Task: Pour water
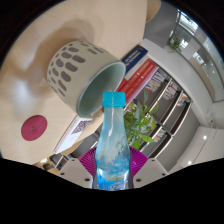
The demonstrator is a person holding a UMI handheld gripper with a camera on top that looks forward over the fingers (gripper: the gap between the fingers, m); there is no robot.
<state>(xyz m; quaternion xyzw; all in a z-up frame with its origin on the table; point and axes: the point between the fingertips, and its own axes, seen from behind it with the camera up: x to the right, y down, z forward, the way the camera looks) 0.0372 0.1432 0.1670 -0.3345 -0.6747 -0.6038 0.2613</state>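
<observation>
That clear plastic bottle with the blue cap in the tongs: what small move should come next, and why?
Probably the cap has to come off before any tipping. The clear plastic bottle with the blue cap sits gripped in the tongs with its cap on, so no water can leave it. The white patterned cup lies just beyond the bottle's top, its mouth facing the bottle, so the target seems close already.
</observation>
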